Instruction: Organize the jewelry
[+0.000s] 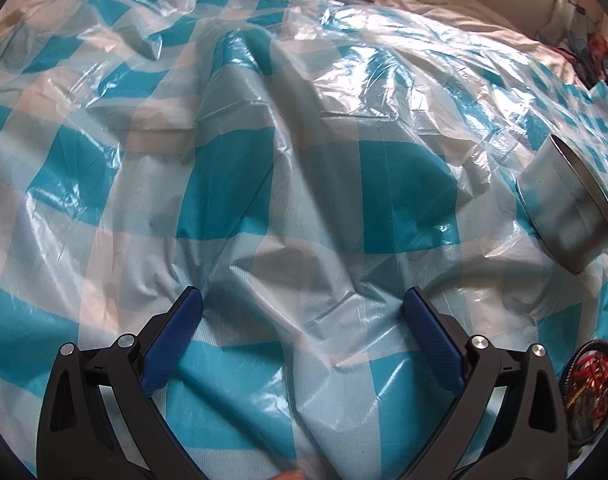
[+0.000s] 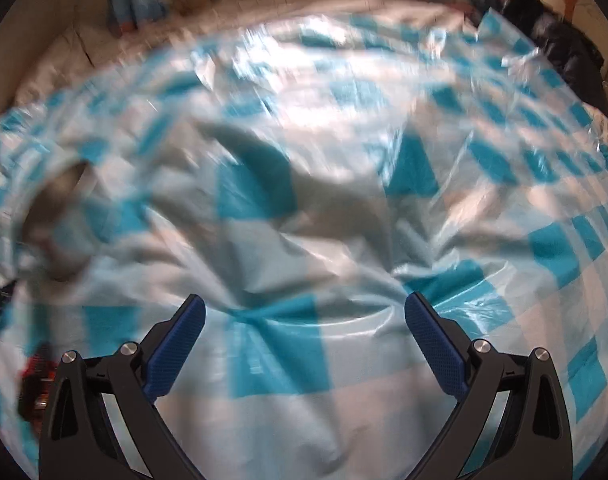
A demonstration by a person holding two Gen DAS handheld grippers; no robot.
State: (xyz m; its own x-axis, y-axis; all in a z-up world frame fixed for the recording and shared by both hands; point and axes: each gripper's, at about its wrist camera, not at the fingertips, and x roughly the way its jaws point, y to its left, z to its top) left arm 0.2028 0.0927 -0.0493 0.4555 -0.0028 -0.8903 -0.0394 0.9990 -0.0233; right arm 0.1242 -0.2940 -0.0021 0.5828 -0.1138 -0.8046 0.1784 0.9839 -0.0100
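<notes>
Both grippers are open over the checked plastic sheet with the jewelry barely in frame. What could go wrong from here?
The metal tin sits tilted on the wrinkled plastic sheet, so a nudge might tip it. The jewelry pile lies at the frame edge beside the open left gripper, easy to misjudge. The right view is motion-blurred, so the open right gripper may snag folds.

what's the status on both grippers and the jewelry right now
Left gripper open, empty. Right gripper open, empty, view blurred. Jewelry pile untouched beside left gripper, metal tin ahead on the checked plastic sheet. Nothing in the way.
</notes>
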